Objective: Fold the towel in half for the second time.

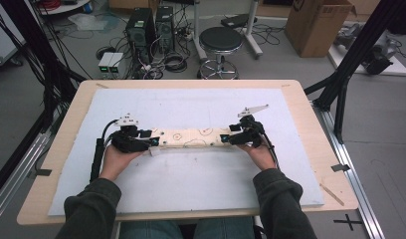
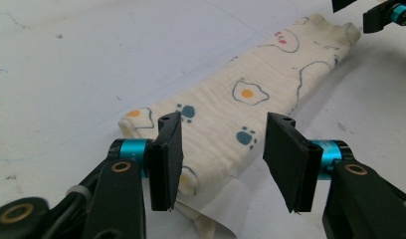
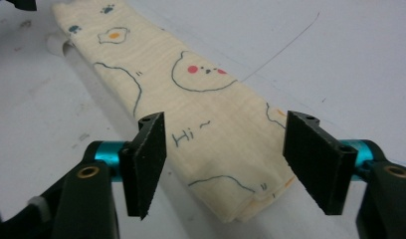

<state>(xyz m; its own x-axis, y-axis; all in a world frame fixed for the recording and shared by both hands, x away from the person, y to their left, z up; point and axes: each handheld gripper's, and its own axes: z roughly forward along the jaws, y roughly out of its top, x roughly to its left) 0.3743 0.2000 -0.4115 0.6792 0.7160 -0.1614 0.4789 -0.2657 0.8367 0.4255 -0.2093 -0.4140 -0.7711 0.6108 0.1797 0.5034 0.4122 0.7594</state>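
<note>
A folded cream cloth (image 1: 191, 138), printed with fried eggs, paw prints and bear faces, lies as a long narrow strip across the middle of the white mat (image 1: 191, 104) that covers the tabletop (image 1: 298, 94). In the high view it runs from 9 o'clock to 3 o'clock, with one claw at each end.

The left claw (image 2: 223, 149) sits over the 9 o'clock end of the strip. Its jaws stand wide apart, one on each long edge of the cloth, with nothing pinched between them. A thin white layer pokes out from under the cloth at that end. The right claw (image 3: 236, 159) mirrors it at the 3 o'clock end, jaws likewise spread, straddling the short edge where the folded layers stack up just below a printed "Hi".

The step in hand looks like the set-up for another fold or a lift of the strip: both claws are lined up on the ends but neither has bitten yet. The next move calls for lowering each claw so one jaw slides under the stacked layers, then closing on all of them together. The right end shows several loose plies, so a shallow bite could catch the top layer alone and let the fold open. Both ends should close at the same time to keep the strip straight.
</note>
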